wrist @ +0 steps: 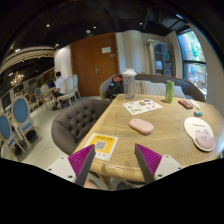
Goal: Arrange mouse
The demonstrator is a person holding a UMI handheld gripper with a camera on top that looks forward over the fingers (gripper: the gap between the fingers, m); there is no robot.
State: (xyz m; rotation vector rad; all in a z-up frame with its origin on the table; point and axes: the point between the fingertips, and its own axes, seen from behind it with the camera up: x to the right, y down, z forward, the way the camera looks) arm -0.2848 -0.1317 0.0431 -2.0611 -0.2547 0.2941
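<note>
The tongs (114, 163) are spread wide, holding and touching nothing, their purple pads (82, 160) over the near edge of the wooden table (160, 120). The pink mouse (141, 126) lies on the table beyond them, well apart from a yellow card (104, 146)

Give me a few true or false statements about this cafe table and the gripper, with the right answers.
1. The pink mouse lies on the wooden table, beyond the fingers. True.
2. The gripper is shut on the mouse. False: it is open and holds nothing.
3. A yellow card lies on the table just ahead of the fingers. True.
4. The grey armchair is on top of the table. False: it stands on the floor beside the table.
</note>
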